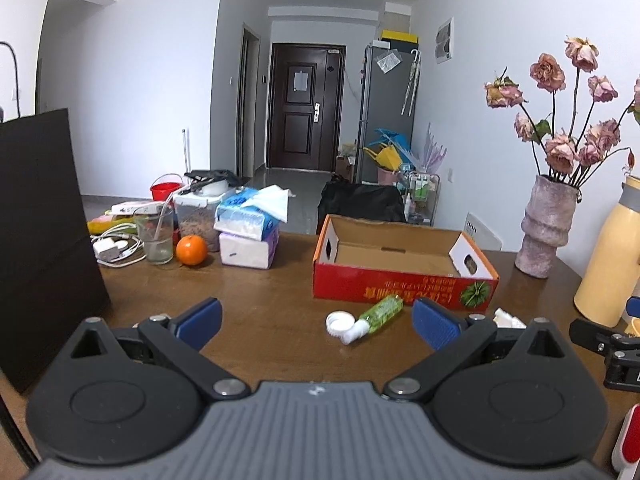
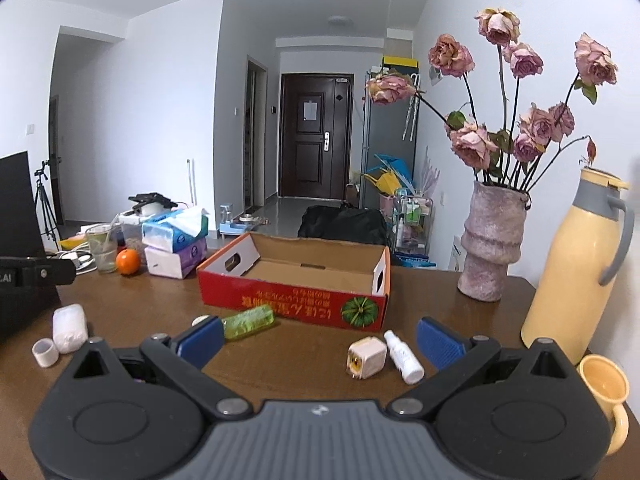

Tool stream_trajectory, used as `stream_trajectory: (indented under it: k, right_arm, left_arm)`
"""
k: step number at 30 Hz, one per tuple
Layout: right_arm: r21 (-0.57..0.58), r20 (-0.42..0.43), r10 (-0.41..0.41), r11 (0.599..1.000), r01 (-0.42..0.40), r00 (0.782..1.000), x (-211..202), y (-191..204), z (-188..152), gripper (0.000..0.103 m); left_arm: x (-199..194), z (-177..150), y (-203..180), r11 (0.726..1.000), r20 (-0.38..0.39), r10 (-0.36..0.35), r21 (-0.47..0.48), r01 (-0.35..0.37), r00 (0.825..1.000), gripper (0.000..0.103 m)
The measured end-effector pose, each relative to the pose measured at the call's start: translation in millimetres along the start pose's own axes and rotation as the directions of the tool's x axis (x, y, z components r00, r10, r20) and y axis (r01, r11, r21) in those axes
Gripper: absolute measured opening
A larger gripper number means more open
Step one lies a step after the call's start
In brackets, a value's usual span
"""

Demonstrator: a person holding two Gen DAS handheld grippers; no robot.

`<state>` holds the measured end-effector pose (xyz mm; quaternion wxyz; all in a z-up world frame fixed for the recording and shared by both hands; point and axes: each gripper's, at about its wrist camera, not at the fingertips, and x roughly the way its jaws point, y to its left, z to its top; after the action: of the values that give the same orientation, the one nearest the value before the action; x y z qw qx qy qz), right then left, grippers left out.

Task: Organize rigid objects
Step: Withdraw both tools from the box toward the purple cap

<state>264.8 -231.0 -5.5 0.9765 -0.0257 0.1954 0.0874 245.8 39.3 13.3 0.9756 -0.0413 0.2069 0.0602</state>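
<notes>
Wooden table (image 2: 432,304) carries a red cardboard box (image 2: 296,300), empty, mid-table. Just before it lie a green bottle (image 2: 249,321), white charger cube (image 2: 366,358) and small spray bottle (image 2: 404,357). Left gripper (image 1: 316,320) and right gripper (image 2: 320,338) hover spread wide, holding nothing.

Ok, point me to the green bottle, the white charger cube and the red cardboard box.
green bottle (image 2: 249,321), right wrist view, middle of its clear green body.
white charger cube (image 2: 367,357), right wrist view, its top face.
red cardboard box (image 2: 280,304), right wrist view, printed red front wall.
</notes>
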Motion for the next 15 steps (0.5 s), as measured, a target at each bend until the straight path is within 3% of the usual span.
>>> stream_trajectory:
  k: [15]
  right_arm:
    - [0.005,-0.048,0.009,1.0,-0.009,0.999,-4.7,26.9,-28.9,0.103]
  left_arm:
    - [-6.1,-33.2,48.6,0.998,-0.067,0.056,-0.023,-0.058,0.996,0.103]
